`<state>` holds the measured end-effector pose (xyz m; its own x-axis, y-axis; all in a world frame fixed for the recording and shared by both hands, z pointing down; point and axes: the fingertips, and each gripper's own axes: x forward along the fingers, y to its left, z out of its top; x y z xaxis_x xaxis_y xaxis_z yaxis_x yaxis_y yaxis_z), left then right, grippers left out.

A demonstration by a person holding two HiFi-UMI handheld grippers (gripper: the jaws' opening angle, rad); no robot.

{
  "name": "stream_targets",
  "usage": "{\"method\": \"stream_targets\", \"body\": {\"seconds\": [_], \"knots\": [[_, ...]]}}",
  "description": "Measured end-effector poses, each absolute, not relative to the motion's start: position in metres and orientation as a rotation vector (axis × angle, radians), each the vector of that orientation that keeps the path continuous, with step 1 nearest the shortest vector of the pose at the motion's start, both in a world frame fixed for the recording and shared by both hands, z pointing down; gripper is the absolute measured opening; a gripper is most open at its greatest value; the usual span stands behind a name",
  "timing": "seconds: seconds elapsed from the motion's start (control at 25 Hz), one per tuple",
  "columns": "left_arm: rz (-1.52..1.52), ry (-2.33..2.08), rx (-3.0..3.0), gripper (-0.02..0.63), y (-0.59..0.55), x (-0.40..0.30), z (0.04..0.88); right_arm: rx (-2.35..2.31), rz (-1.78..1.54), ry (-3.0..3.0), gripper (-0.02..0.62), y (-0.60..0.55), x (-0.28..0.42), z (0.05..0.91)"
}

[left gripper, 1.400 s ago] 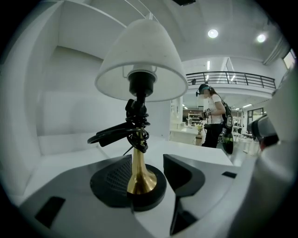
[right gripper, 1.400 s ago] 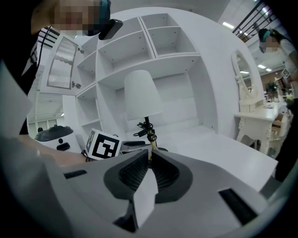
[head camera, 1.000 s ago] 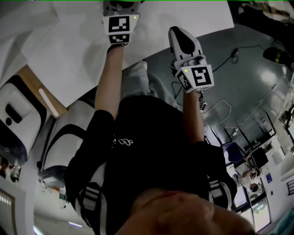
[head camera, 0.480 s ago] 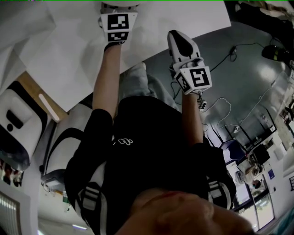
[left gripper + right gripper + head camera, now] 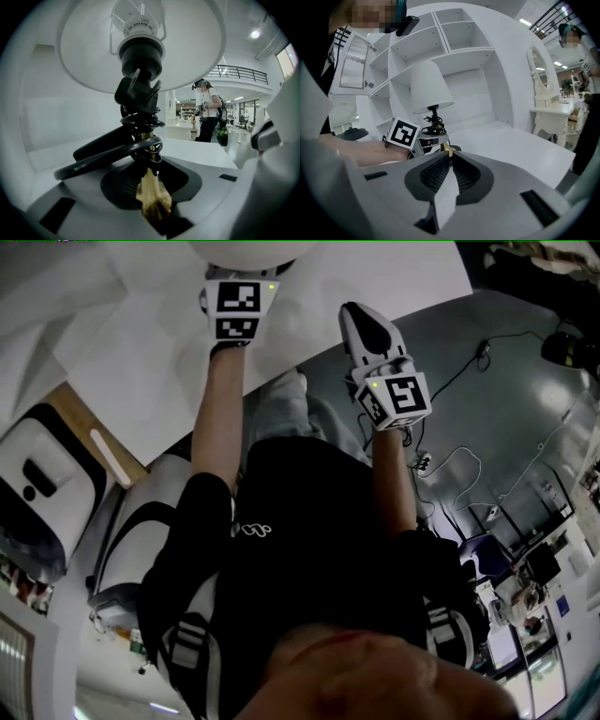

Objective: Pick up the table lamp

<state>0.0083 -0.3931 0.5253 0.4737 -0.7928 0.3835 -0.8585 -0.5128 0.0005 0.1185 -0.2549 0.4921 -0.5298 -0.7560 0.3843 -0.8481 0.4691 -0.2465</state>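
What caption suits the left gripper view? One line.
Left gripper's jaws closing on the table lamp's brass stem, beneath a cord-wrapped black socket and white shade.

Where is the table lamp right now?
In the right gripper view the table lamp is left of centre, in front of the white shelves; the jaws of the left gripper are closing on its gold stem.

Bright, even indoor light; fisheye-warped edges.
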Motion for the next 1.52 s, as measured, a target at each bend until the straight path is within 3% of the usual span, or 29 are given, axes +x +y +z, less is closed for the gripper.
{"method": "stream_targets", "body": {"seconds": [0.36, 1.0, 1.52], "knots": [[0.505, -1.395, 2.543, 0.118, -0.369, 0.014, 0.485, 1.438, 0.547, -2.538, 0.04, -0.245, 0.12, 0.466], [0.475, -1.305, 2.646, 0.118, -0.332, 0.037, 0.406, 1.715, 0.35, -2.519, 0.04, -0.239, 0.193, 0.432], [0.423, -1.205, 2.732, 0.118, -0.266, 0.06, 0.354, 1.795, 0.223, -2.576, 0.035, -0.198, 0.198, 0.372]]}}
